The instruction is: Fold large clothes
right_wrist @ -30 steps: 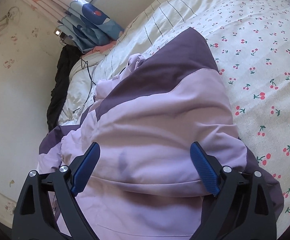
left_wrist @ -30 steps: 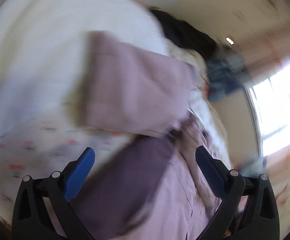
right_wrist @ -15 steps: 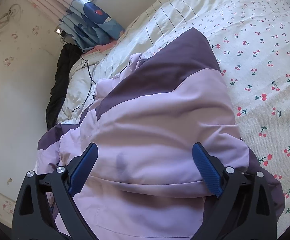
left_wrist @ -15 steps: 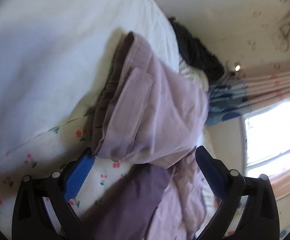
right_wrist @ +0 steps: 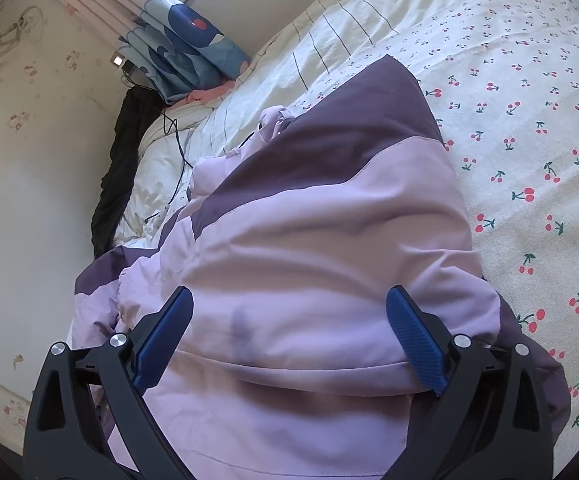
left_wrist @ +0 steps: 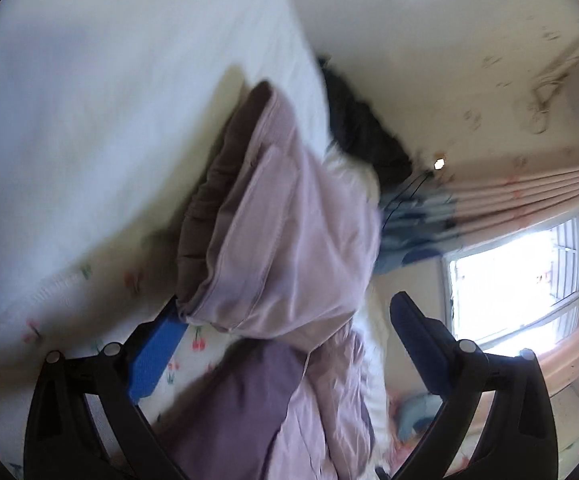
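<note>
Right tool (right_wrist: 287, 336) spread wide, having just been opening, hovering over the lilac bulk of the jacket (right_wrist: 321, 248) with nothing pinched; puffy fabric bulging up between the blue pads (right_wrist: 415, 340) but not squeezed. Left tool (left_wrist: 285, 344) also apart, blue pad (left_wrist: 157, 352) just under the hem of the raised sleeve (left_wrist: 285, 236), grabbing nothing as far as visible. Looks like mid-fold: one flap laid over, both tools let go, sleeve end sticking up and wanting tucking. Next up, probably: closing on that cuff edge or the far hem and bringing it across the body; needs a deep bite, since padded stuff like this tends to slip and spring back. Jacket lying on the bed (right_wrist: 529, 128), cherry-print sheet showing to one side, dark purple panel pointing away from the right tool, lilac part right under it; sleeve just ahead of the left tool.
</note>
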`<state>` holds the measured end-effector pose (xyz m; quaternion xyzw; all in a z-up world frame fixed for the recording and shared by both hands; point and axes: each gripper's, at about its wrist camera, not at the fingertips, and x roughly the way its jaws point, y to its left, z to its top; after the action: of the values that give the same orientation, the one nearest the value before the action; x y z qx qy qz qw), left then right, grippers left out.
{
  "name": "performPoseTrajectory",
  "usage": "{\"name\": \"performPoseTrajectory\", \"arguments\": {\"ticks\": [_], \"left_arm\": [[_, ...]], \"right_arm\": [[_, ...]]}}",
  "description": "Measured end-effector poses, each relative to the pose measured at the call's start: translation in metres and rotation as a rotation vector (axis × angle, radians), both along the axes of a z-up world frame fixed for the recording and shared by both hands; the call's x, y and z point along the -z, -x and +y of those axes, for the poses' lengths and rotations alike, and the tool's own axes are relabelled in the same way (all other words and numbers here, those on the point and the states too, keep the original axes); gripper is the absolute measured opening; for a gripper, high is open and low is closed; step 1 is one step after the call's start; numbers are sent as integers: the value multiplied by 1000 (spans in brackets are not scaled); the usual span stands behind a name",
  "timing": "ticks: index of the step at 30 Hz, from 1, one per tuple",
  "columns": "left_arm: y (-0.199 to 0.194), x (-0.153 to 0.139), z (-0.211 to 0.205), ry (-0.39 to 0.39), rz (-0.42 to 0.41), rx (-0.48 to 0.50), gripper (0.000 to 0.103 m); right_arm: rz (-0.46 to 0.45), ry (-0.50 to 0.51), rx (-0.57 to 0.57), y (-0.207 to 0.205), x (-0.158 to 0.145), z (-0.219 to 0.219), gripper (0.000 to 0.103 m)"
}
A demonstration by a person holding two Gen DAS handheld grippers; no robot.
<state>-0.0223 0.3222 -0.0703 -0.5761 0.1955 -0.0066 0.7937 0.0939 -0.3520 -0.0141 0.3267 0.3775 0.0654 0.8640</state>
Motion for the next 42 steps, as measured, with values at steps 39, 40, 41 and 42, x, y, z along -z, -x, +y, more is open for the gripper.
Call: {"name": "performPoseTrajectory", "arguments": {"ticks": [39,40,41,42], "left_arm": [[-97,-216,-370,-505,-501,920,19],[-106,-197,-391,-476,-460,984,19],[-112,-180,-402,-454,-420,1032,19],[-123,-152,-423,-436,-341,1096,19]], "right_arm": [[-281,-529,-51,22,-28,-44,96],[-286,-566,-57,20,-27,-48,96],[-285,-608,-62,19,-23,-52,96],[-279,-639,-69,16,-20,-56,96]]}}
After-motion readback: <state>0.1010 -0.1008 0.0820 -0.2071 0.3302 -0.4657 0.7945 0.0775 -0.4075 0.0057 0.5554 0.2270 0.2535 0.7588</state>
